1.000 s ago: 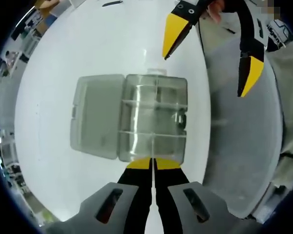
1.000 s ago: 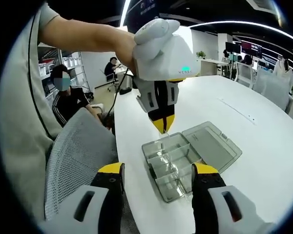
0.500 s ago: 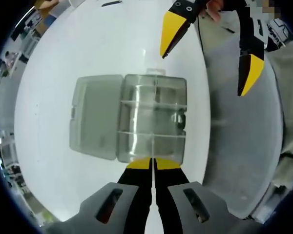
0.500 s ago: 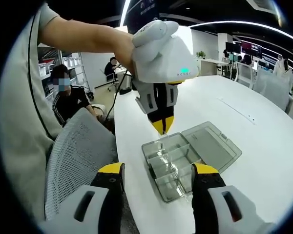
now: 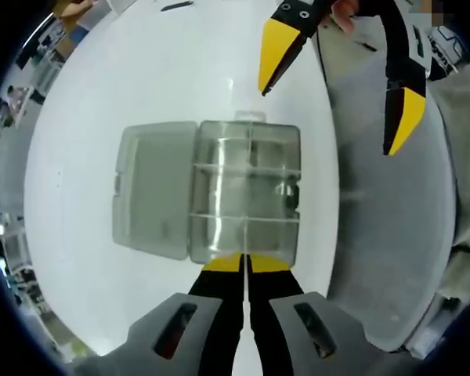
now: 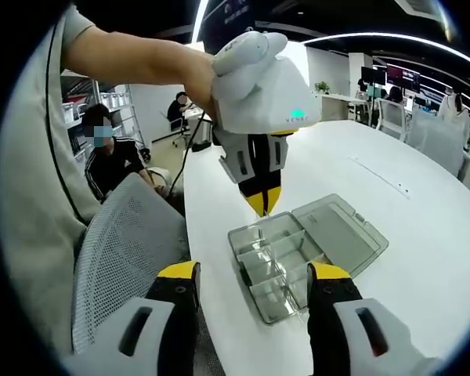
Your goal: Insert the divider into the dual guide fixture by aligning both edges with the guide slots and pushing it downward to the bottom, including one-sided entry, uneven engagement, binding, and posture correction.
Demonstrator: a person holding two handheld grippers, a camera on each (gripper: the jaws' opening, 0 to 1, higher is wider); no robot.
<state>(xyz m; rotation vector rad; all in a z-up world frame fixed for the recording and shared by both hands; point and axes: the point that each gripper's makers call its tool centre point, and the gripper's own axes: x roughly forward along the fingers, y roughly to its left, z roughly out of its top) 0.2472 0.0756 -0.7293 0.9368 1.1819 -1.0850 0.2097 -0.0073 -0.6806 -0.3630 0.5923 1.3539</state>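
Left gripper view showed the left gripper (image 5: pixel 245 263), jaws together, above a clear compartment box (image 5: pixel 247 190). The right gripper (image 6: pixel 251 276) hung with jaws wide apart.

Clear glossy plastic box (image 5: pixel 247 192), smooth white table (image 5: pixel 141 78), mesh chair (image 6: pixel 121 251).

No text, label, brand or number could be read in either view; faint marks at the upper right of the left gripper view were too blurred.

Grey-bodied tongs (image 6: pixel 252 276) with yellow-tipped black jaws; beige short sleeve (image 6: pixel 66 27).
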